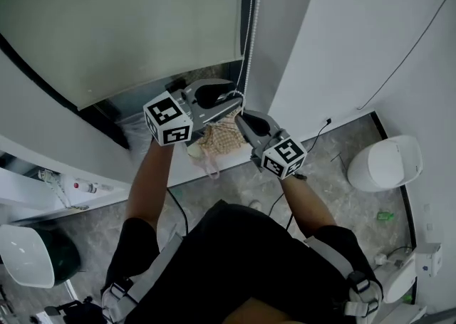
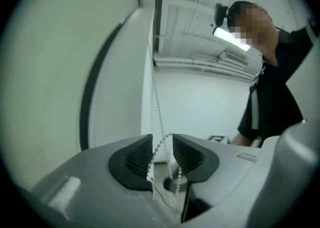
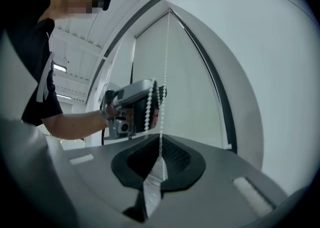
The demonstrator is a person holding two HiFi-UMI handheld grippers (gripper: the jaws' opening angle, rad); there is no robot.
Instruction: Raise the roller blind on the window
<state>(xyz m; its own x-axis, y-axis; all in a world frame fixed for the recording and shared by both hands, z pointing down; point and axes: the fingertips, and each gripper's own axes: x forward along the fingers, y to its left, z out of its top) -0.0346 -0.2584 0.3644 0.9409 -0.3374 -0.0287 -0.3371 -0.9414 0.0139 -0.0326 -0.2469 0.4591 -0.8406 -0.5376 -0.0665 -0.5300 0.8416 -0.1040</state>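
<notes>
That bead chain [image 2: 158, 102] looks light, floppy and slick, so pinch square on the beads. Your right gripper [image 3: 160, 144] is clenched on it; your left gripper [image 2: 162, 142] is released, chain dangling loose between its jaws.

We look along our left gripper [image 2: 162, 144], its two black ribbed pads [image 2: 132, 159] standing a narrow gap apart. The bead chain [image 2: 159, 102] drops from above into that gap. It lies against the left pad's inner face and arcs across to the tip of the right pad, with more beads hanging low behind the fingers. Beyond the left finger rises the pale roller blind [image 2: 45, 71], edged by a dark curved window frame [image 2: 92, 101]. Straight past the fingertips stands a white wall [image 2: 200, 101], with a bright strip light [image 2: 231, 40] above. Beyond the right finger stands a person [image 2: 272, 96] in a dark top.
</notes>
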